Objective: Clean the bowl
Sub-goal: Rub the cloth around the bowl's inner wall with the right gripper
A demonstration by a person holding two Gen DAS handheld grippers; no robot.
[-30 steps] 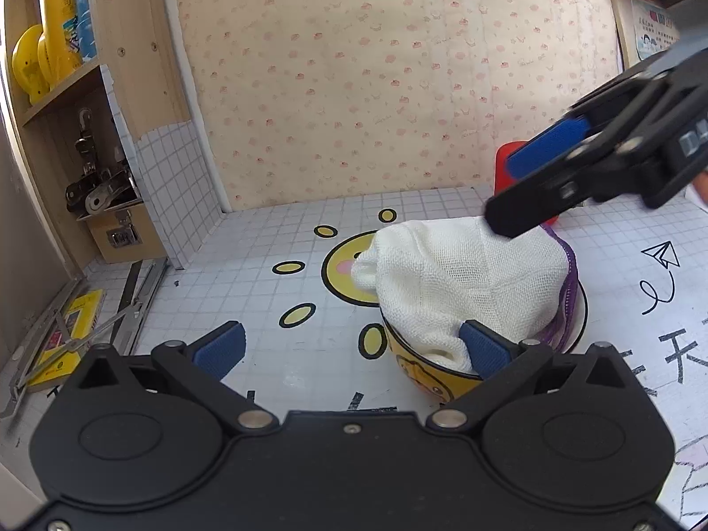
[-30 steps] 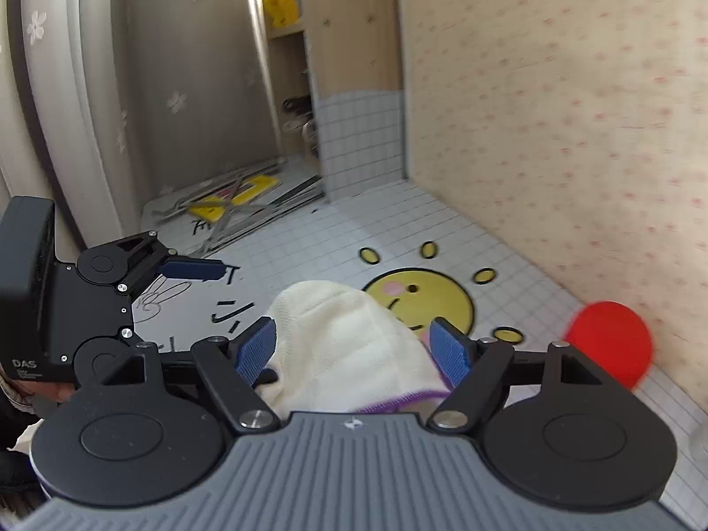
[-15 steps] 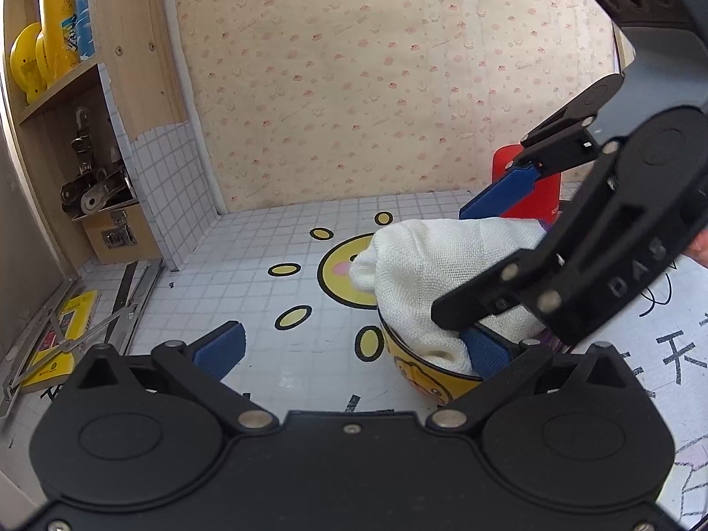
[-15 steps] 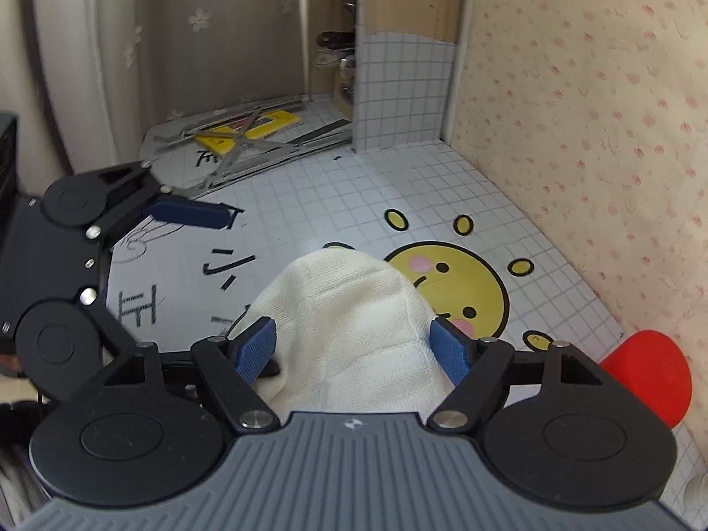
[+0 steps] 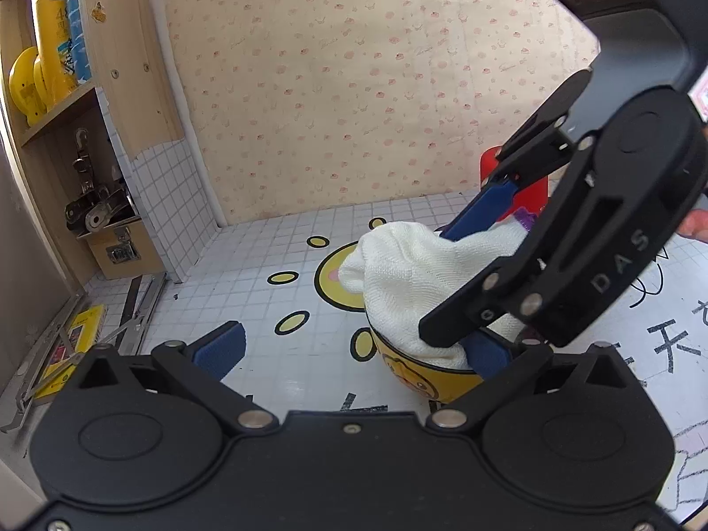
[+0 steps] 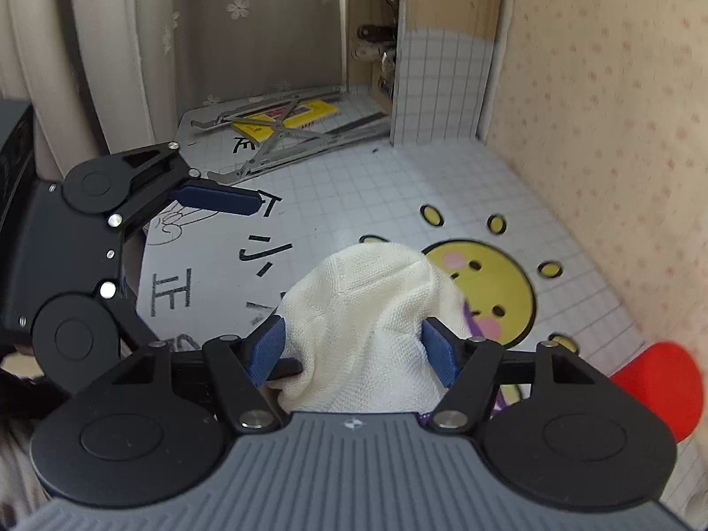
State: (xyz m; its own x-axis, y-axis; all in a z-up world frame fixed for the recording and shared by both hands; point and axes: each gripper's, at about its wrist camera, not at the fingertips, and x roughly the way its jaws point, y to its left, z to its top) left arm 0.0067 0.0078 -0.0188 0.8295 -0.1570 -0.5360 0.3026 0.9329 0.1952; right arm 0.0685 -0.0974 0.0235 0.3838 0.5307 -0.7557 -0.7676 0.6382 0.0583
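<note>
A yellow bowl (image 5: 411, 380) with a duck print stands on the tiled mat, and a white cloth (image 5: 398, 274) is heaped in it. My right gripper (image 5: 436, 285) comes down over the heap from the right. In the right wrist view its jaws (image 6: 354, 345) are closing, and both blue pads touch the cloth (image 6: 363, 309) and crease it. My left gripper (image 5: 354, 349) stands wide open at the near side. Its right finger (image 5: 486, 354) rests at the bowl's rim against the cloth. Its left finger (image 5: 221, 345) hangs over bare mat.
A red cup (image 5: 531, 186) stands behind the bowl near the wallpapered wall. A wooden shelf unit (image 5: 119, 66) rises at the far left. A folded metal rack and a yellow box (image 5: 75, 340) lie on the floor beside it. A smiley print (image 6: 491, 292) marks the mat.
My right gripper swung in from the right and sank over the cloth, and its jaws narrowed until the pads met the fabric. The left gripper and the bowl kept still.
</note>
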